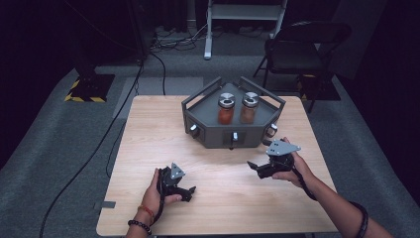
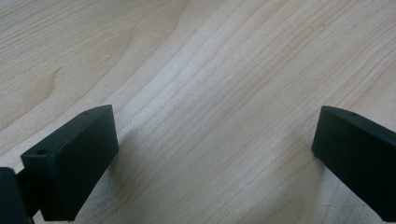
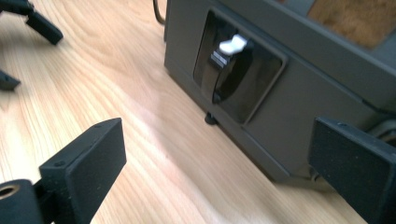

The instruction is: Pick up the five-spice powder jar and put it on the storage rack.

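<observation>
Box (image 1: 233,130): dark grey, angled front, recessed knobs, two spice jars (image 1: 236,108) on top. Both claws gape apart, empty: left claw (image 1: 190,193), right claw (image 1: 254,167) near the box.

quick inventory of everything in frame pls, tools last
table: 1, light wood, centre of the high view
rack: 1, dark grey, angular, three knobs on its front, far middle of the table
jars: 2, clear with silver lids, side by side in the rack; red-orange fill on the left, brown fill on the right
folding chair: 1, black, on the floor behind the table
cables: several, black, on the grey carpet
left tool: 1, black, low over the near table, jaws open
right tool: 1, black, near the rack's front, jaws open
</observation>
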The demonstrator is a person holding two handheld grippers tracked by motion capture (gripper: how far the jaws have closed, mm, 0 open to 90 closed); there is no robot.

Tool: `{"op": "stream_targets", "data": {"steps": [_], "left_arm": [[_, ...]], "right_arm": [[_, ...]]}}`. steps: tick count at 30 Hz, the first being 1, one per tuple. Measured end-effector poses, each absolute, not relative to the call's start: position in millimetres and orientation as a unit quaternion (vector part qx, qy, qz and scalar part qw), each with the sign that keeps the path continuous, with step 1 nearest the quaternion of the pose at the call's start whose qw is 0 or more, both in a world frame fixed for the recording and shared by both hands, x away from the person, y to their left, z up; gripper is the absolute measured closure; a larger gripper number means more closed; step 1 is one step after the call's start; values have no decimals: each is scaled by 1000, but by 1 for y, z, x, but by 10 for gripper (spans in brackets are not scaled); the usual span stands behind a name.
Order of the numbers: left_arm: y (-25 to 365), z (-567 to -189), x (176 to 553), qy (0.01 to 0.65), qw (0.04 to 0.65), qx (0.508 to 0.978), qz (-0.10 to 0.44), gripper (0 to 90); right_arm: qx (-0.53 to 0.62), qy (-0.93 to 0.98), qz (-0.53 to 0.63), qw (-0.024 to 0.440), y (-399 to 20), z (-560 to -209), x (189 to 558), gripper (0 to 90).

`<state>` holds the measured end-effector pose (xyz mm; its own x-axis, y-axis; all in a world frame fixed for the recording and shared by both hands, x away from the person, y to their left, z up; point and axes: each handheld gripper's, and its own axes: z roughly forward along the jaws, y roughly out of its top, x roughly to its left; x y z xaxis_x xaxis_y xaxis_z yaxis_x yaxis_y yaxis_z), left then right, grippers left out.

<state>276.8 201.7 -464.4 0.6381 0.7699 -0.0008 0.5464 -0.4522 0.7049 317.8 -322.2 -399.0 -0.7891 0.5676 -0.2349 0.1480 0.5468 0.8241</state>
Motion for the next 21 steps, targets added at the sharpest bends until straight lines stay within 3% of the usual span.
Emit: {"op": "stream_targets", "data": {"steps": [21], "left_arm": [[202, -464, 277, 393, 345, 837, 162, 3]], "right_arm": [[223, 872, 365, 240, -349, -415, 307, 42]]}}
